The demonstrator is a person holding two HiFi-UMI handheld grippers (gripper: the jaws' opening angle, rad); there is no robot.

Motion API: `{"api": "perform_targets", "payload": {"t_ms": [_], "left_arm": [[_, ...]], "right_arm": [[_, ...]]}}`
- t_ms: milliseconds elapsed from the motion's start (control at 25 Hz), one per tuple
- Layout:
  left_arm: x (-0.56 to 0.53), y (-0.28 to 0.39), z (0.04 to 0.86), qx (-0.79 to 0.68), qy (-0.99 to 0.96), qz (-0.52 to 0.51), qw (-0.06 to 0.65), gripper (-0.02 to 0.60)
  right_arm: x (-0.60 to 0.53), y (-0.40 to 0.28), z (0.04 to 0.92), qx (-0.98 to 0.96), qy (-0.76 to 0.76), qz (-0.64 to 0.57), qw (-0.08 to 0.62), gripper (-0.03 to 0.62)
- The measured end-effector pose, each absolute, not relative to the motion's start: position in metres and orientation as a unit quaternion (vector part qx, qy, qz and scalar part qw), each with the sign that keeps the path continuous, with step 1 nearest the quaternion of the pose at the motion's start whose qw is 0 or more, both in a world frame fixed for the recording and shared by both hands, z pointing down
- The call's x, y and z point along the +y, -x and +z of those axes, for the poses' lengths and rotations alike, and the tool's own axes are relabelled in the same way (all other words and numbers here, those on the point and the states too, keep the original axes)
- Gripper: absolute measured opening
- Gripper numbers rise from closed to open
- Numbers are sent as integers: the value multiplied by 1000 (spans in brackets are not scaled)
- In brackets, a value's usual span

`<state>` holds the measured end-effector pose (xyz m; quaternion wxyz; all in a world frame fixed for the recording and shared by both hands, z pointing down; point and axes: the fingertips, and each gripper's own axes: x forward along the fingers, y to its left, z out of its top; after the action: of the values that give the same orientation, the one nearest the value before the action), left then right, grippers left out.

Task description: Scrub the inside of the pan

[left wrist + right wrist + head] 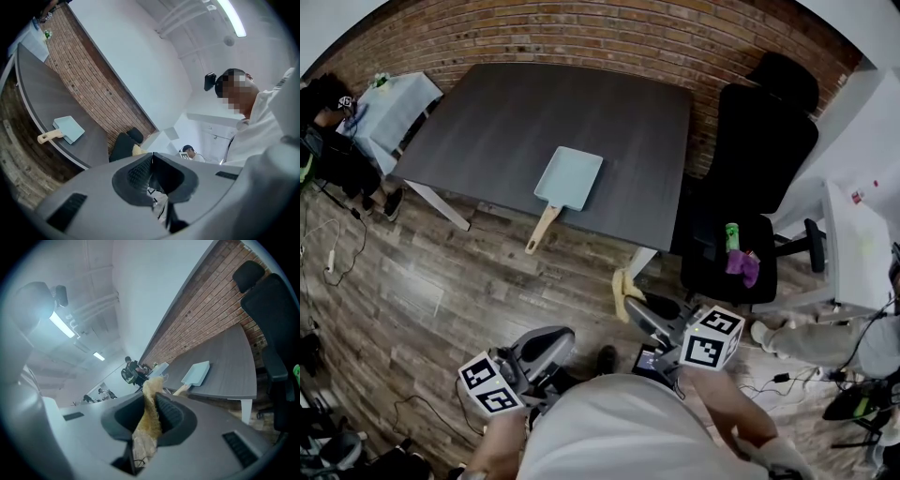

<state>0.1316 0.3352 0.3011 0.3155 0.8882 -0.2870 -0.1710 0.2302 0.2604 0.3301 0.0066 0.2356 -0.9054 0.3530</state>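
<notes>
A pale blue rectangular pan with a wooden handle lies on the dark grey table, handle towards me; it also shows as the pan and the pan in the two gripper views. My right gripper is shut on a yellow scrubbing cloth, which hangs as the cloth short of the table's near edge. My left gripper is shut and holds nothing. Both are well short of the pan, over the wooden floor.
A black office chair stands right of the table, with a green bottle and a purple cloth on its seat. A small pale table is at the far left. A brick wall runs behind. People stand in the distance.
</notes>
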Motion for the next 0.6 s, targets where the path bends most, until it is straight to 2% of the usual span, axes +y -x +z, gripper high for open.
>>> {"api": "perform_targets", "payload": {"t_ms": [600], "left_arm": [[291, -119, 317, -296, -878, -174, 335, 9]], "right_arm": [[221, -234, 349, -894, -252, 369, 16, 77]]}}
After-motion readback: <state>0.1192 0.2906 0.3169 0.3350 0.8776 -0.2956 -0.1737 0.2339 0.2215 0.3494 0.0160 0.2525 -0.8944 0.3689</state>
